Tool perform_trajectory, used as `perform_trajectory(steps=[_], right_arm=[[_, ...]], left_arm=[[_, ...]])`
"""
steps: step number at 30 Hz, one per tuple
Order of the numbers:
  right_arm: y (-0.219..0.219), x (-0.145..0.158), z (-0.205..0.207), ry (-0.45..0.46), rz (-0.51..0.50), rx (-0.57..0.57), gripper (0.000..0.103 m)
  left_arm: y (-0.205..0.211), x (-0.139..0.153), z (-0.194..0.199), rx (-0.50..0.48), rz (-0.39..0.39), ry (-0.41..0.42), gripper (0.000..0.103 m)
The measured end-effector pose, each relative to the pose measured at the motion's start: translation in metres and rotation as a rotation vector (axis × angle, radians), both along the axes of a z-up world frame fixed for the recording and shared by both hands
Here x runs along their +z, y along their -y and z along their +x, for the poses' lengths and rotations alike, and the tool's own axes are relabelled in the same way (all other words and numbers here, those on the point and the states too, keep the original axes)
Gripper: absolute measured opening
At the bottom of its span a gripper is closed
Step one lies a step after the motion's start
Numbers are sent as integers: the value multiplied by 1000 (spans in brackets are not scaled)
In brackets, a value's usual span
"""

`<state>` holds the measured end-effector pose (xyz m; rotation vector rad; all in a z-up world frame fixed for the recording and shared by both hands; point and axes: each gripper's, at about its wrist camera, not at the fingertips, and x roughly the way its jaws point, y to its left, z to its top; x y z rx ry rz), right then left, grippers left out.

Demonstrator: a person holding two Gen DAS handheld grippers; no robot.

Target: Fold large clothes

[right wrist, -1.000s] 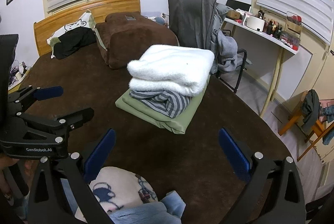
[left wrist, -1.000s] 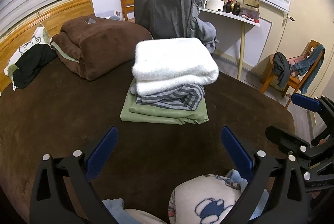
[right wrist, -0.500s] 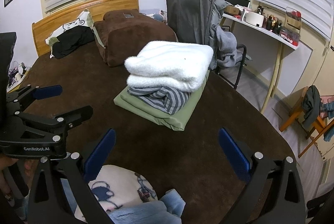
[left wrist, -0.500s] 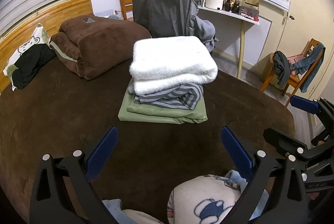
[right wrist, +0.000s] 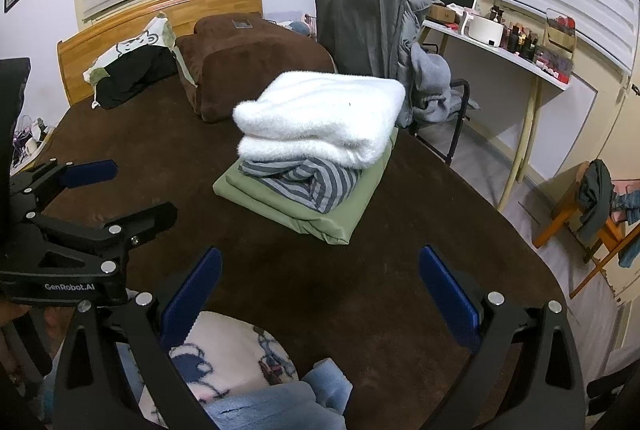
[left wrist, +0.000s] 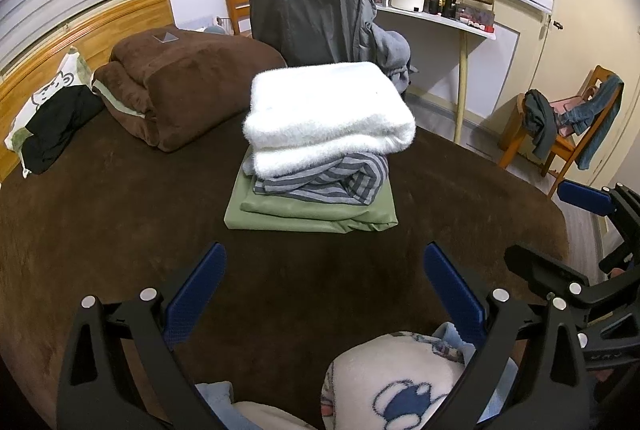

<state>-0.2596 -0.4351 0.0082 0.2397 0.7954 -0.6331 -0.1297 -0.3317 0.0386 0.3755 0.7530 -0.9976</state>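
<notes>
A stack of folded clothes sits mid-bed: a fluffy white one (left wrist: 326, 109) on a grey striped one (left wrist: 324, 181) on a green one (left wrist: 312, 211). The stack shows in the right wrist view too, with the white garment (right wrist: 320, 117) on top. My left gripper (left wrist: 324, 282) is open and empty, well short of the stack. My right gripper (right wrist: 320, 280) is open and empty beside it. A cream garment with blue cartoon prints (left wrist: 396, 386) lies below the grippers at the near edge, also in the right wrist view (right wrist: 228, 354).
The bed has a brown cover (left wrist: 120, 222). A folded brown blanket (left wrist: 188, 77), a pillow and a black garment (left wrist: 56, 125) lie toward the wooden headboard. A chair draped in grey clothes (left wrist: 312, 9), a white desk (left wrist: 436, 19) and a wooden chair (left wrist: 560, 125) stand beyond.
Both grippers stay open and empty. The views have shifted slightly toward the stack, which sits a little lower and nearer in frame.
</notes>
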Motion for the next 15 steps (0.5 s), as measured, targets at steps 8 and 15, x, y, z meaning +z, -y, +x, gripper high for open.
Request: perform_trajectory(steps=[8,15], right_arm=[[2,-1,0,-6,-1,-2,97],[3,-1,-4,-14,-3,-8,97]], left_arm=[[1,0,-1,0,1,-1,96],[2,-1,-1,-5,4,-1,96]])
